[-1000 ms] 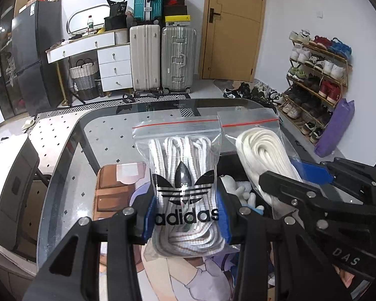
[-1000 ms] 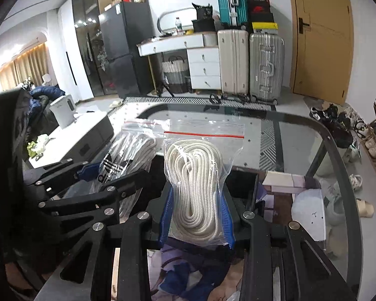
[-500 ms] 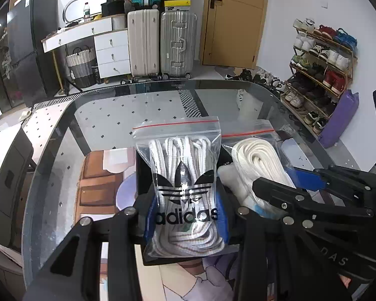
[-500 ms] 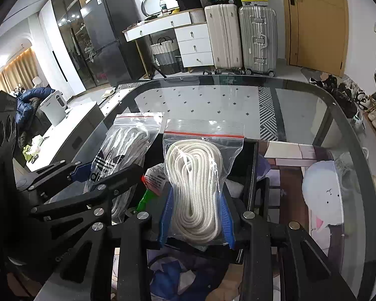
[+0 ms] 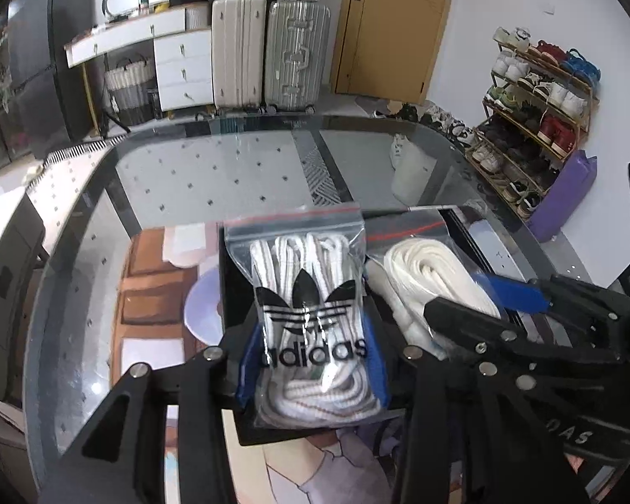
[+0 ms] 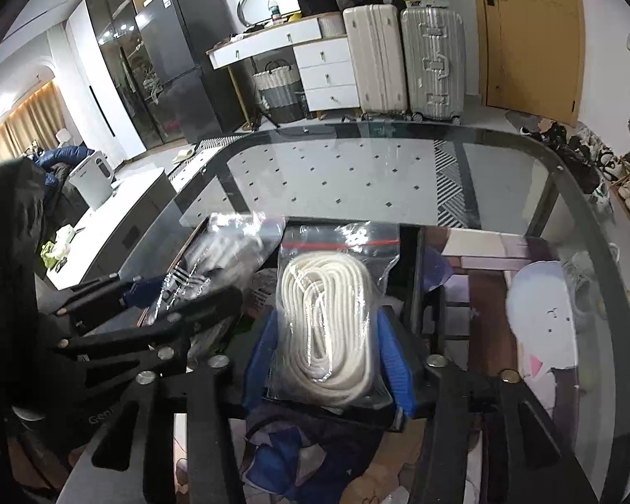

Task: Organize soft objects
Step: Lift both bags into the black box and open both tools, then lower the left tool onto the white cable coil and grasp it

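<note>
Bagged laces and bagged rope, each pinched in closed jaws of left gripper and right gripper, hang mid-frame over a black bin on the glass tabletop, seemingly for sorting.

The clear zip bag of white laces carries a black trefoil logo and the word "adidas"; nothing else reads clearly.

Glossy clear plastic bags hold woven white cord, above a smooth, reflective glass table.
</note>
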